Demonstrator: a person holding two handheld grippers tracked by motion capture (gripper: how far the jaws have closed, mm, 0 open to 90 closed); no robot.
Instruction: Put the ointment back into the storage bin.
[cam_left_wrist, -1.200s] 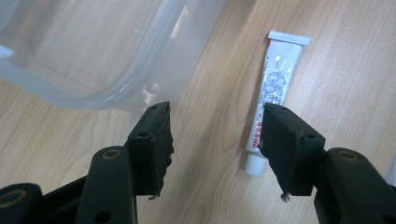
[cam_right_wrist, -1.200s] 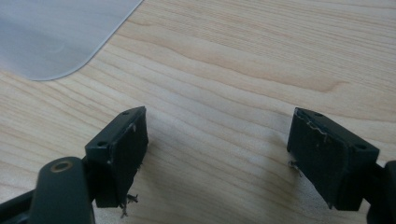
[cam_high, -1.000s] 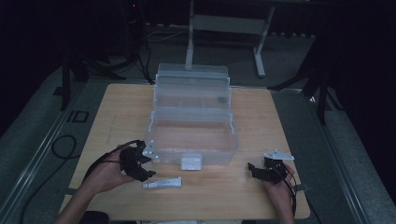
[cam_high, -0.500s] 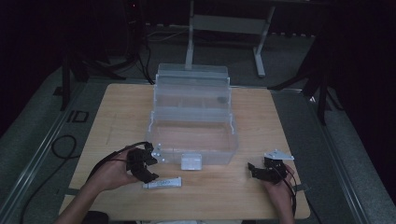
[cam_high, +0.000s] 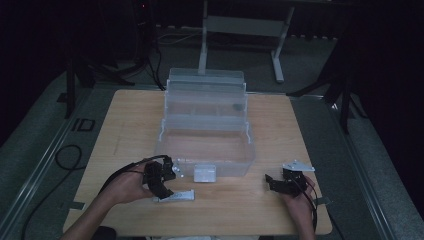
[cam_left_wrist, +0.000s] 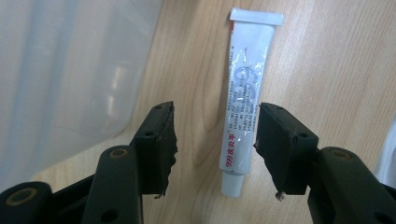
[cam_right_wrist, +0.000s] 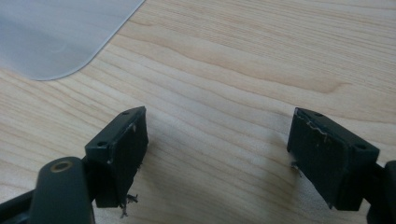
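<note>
White and soft, the tube (cam_left_wrist: 243, 100), lying on the table (cam_high: 300, 130) just before the box (cam_high: 205, 135), is straddled untouched by the closing left gripper (cam_left_wrist: 215, 140), mid-body being judged best gripped, while the right gripper (cam_right_wrist: 217, 154) is held agape, empty.

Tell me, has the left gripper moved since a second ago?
Yes. The left gripper has come down and toward the tube, nearer the clear box's front corner, its jaws closing, not yet gripping.

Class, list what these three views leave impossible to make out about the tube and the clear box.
- Tube: small print blurred in the left gripper view; its cap end is covered by the left gripper in the high view.
- Clear box: contents too dim to tell in the high view; cut off by the frame edge in the right gripper view.
</note>
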